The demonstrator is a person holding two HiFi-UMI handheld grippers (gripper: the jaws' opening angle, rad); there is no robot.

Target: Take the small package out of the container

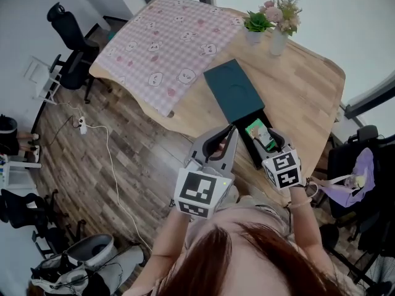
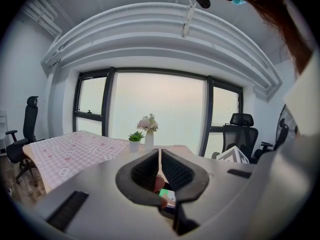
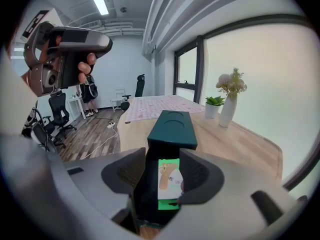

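Note:
A dark teal container [image 1: 233, 91] lies on the wooden table [image 1: 302, 85], its black inner tray [image 1: 252, 153] slid out toward me. The small green package [image 1: 260, 134] rests in that tray. My right gripper [image 1: 266, 139] hovers over the tray, open. In the right gripper view the package [image 3: 169, 183] lies between the jaws [image 3: 163, 156], close to the right pad with no clear pressing, and the teal container [image 3: 172, 126] sits just beyond. My left gripper [image 1: 229, 132] is beside the tray's left side, fingertips together, shut and empty. Its own view [image 2: 159, 156] shows the package [image 2: 167, 196] below the jaws.
A pink checkered cloth [image 1: 166, 42] covers the far left of the table. A white vase of flowers [image 1: 279, 39] and a small potted plant [image 1: 254, 32] stand at the far edge. Office chairs [image 1: 71, 42] and a power strip [image 1: 82, 126] are on the floor to the left.

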